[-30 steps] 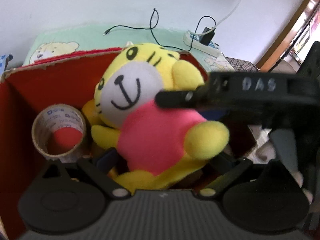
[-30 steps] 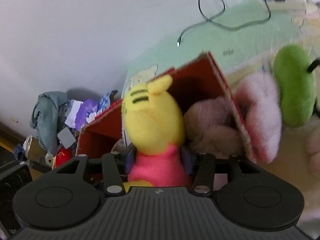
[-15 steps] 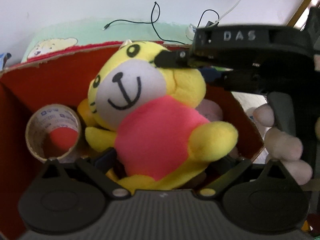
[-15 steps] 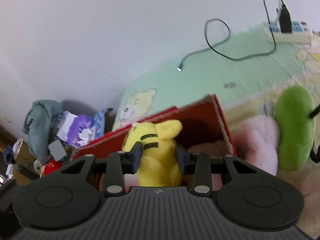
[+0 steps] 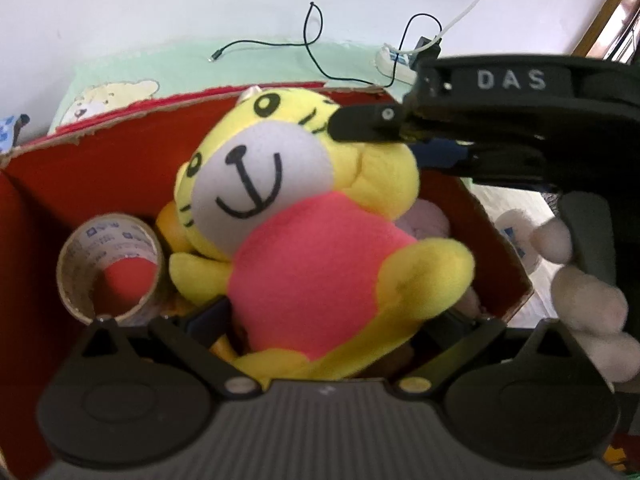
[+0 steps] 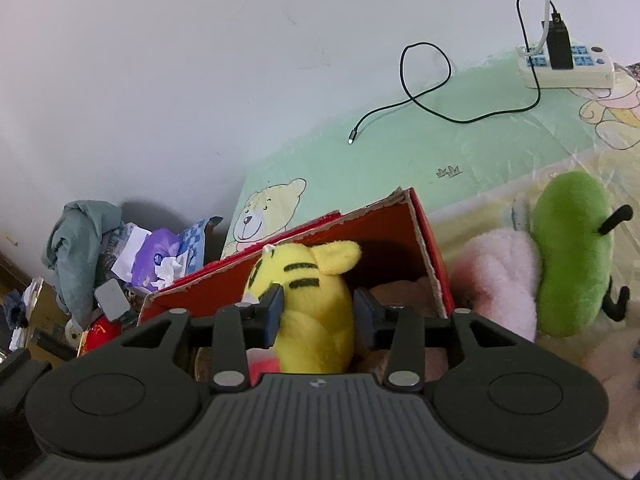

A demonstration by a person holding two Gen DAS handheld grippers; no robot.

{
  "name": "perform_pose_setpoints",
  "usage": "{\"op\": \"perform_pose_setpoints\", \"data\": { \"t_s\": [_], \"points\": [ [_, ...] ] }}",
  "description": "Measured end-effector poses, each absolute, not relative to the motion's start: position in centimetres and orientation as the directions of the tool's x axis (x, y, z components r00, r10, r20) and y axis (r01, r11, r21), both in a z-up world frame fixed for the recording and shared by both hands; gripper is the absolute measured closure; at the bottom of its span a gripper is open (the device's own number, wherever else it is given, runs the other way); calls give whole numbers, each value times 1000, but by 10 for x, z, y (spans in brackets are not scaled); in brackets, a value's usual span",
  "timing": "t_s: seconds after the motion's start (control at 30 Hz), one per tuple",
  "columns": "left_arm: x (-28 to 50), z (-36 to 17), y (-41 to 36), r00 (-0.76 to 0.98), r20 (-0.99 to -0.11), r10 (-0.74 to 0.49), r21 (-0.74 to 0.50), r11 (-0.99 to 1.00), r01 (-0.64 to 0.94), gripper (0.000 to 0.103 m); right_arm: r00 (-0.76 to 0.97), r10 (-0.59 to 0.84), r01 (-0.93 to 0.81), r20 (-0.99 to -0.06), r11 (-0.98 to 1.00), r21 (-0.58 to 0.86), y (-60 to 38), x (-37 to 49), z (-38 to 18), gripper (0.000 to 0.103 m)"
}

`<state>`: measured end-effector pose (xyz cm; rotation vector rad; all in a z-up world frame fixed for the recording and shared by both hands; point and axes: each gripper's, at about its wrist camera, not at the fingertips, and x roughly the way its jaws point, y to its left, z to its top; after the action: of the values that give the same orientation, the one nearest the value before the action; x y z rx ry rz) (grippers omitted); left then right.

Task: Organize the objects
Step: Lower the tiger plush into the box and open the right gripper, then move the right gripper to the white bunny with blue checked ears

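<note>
Left wrist view: we see tiger plush [image 5: 320, 248] in red box [image 5: 80, 184], beside tape roll [image 5: 110, 268]. Our left gripper [image 5: 332, 320] clamps its lower body. Right gripper [image 6: 318, 314] straddles its head from behind, jaws just opening, right pad clear of plush.

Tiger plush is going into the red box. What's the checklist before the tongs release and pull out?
1. Tiger plush inside the red box walls: ok.
2. Right tongs have just been opening, with the tiger's head between them; pads clear of it: cannot tell.
3. Left tongs flank the tiger's lower body; grip: cannot tell.
4. Tiger resting on the box contents, not hanging: cannot tell.
5. Tape roll beside the tiger, not between either tongs: ok.
</note>
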<state>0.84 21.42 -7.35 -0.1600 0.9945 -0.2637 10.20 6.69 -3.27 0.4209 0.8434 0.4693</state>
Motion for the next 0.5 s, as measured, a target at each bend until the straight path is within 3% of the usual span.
{"op": "perform_pose_setpoints", "data": {
  "t_s": [0.5],
  "points": [
    [-7, -60, 192, 541, -831, -132, -106, 991, 78, 4, 595, 548, -236, -588, 818, 524, 49, 71, -33, 59]
  ]
}}
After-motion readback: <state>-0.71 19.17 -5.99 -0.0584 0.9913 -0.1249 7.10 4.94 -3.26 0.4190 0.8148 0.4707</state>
